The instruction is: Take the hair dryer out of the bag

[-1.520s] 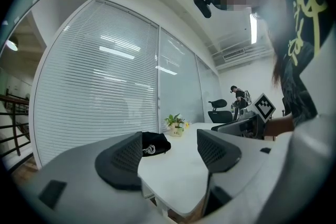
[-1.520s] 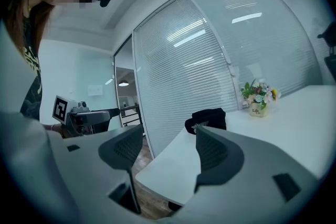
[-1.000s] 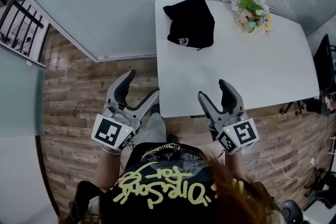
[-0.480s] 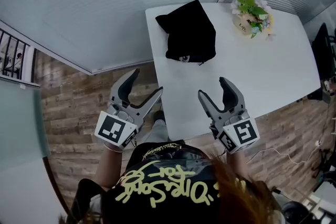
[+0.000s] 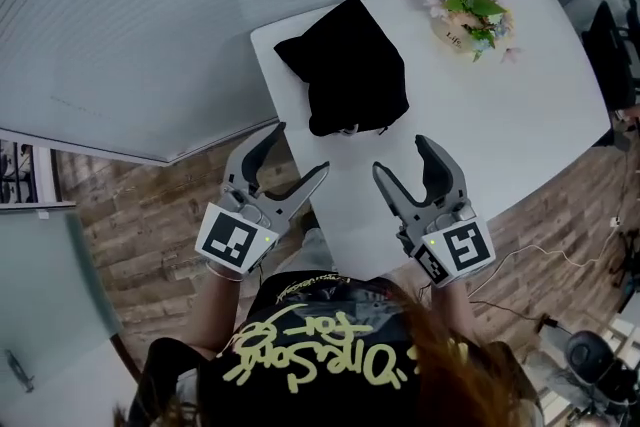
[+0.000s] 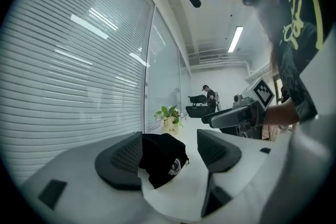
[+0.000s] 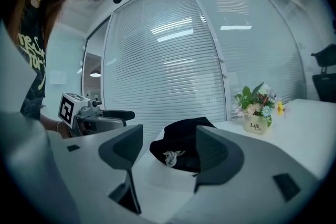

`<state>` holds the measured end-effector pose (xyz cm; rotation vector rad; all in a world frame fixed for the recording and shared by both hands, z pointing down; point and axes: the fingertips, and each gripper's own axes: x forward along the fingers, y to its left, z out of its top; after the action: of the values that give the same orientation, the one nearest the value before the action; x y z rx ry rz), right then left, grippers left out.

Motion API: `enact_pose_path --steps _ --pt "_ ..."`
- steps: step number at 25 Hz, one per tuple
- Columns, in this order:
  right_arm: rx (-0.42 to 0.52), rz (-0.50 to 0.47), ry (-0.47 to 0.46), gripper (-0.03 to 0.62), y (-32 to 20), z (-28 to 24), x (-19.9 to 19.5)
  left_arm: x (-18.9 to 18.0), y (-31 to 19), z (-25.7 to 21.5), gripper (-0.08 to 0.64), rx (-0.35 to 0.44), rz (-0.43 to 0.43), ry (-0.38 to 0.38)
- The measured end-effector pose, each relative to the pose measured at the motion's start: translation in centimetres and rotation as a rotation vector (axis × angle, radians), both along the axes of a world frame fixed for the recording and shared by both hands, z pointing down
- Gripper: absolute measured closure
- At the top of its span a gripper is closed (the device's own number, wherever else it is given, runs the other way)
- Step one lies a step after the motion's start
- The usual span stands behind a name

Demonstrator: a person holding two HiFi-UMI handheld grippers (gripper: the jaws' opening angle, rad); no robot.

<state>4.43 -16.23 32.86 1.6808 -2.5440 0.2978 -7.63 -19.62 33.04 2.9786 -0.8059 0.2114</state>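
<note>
With left hand-held gripper (image 5: pixel 298 150) and right hand-held gripper (image 5: pixel 402 157) both wide and empty, pinching loose cloth could drag the black bag (image 5: pixel 345 65) off the surface (image 5: pixel 480 115).

The head view looks steeply down on the table (image 5: pixel 480 115). Both gripper views look level across its near edge and share the black bag (image 5: pixel 345 65).

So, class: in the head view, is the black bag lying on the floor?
No, the black bag lies on the white table.
</note>
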Motion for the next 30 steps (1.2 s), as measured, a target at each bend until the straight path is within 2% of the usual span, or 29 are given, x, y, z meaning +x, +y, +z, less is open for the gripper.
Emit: enact_pose_path --steps 6,12,16,19,22,26,30 --pt "0.013 0.080 0.011 0.291 0.2 0.0 0.9 1.9 -0.4 2.1 0.244 0.017 0.095 -0.085" --pt "0.003 0.094 0.030 0.291 1.6 0.2 1.6 3.4 -0.4 3.8 0.253 0.016 0.102 -0.116" --pt "0.003 0.091 0.017 0.291 1.6 0.5 1.6 4.2 -1.6 5.2 0.255 0.036 0.097 -0.163" --pt "-0.015 0.054 0.047 0.291 1.2 1.4 0.5 5.2 -3.1 6.7 0.288 0.038 0.084 -0.213" --pt "-0.053 0.002 0.068 0.291 0.8 2.7 -1.1 5.6 -4.8 8.7 0.377 0.015 0.052 -0.278" --pt "-0.076 -0.071 0.108 0.291 -0.6 4.3 -3.2 5.6 -6.0 9.2 0.416 -0.064 0.055 -0.252" --pt "-0.089 -0.106 0.144 0.291 -2.4 5.8 -4.3 5.8 -6.2 8.6 0.500 -0.040 0.081 -0.265"
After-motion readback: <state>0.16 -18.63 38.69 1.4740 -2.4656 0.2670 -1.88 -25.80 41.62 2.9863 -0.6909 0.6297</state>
